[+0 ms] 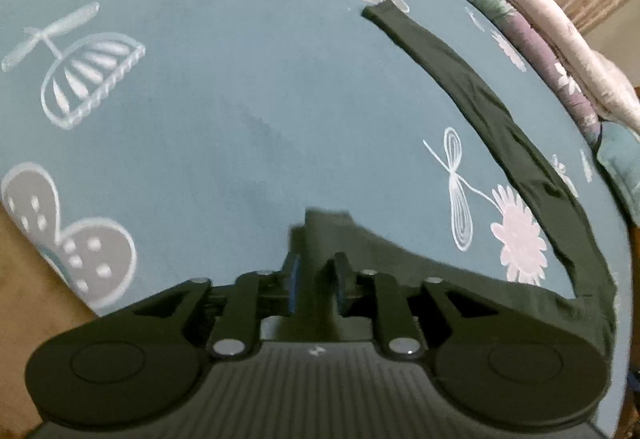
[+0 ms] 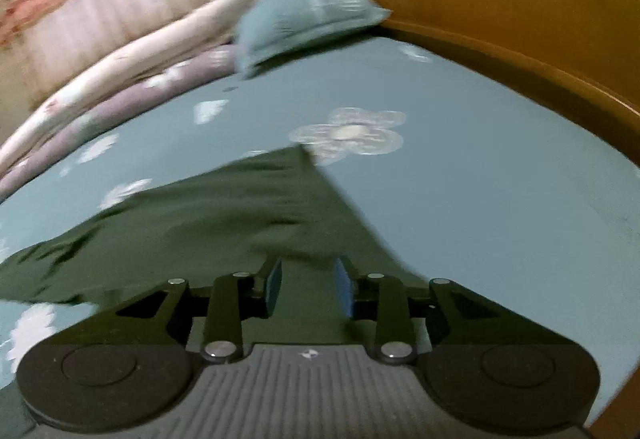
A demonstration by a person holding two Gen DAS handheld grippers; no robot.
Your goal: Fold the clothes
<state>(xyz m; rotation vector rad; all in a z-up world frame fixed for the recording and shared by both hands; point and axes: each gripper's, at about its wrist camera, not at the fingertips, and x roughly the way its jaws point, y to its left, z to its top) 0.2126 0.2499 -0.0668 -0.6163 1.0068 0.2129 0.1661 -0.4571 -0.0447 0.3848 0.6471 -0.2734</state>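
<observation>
Dark green garment (image 2: 240,207), thin and limp, spread on teal bedsheet (image 1: 240,79); long strip trailing toward pillow (image 2: 304,15); left hand-held gripper (image 1: 316,275) and right hand-held gripper (image 2: 308,279) narrowly parted over cloth, grip uncertain; best pinched at corners

My right wrist view is smeared with motion blur, so the folds of the dark green cloth garment (image 2: 248,207) and the white flower prints on the teal bedsheet (image 2: 480,179) lose their detail. The garment runs under my right gripper (image 2: 308,283), hiding whether its pads touch cloth. In my left view, the garment (image 1: 460,79) passes beneath my left gripper (image 1: 316,279) and out of sight.
</observation>
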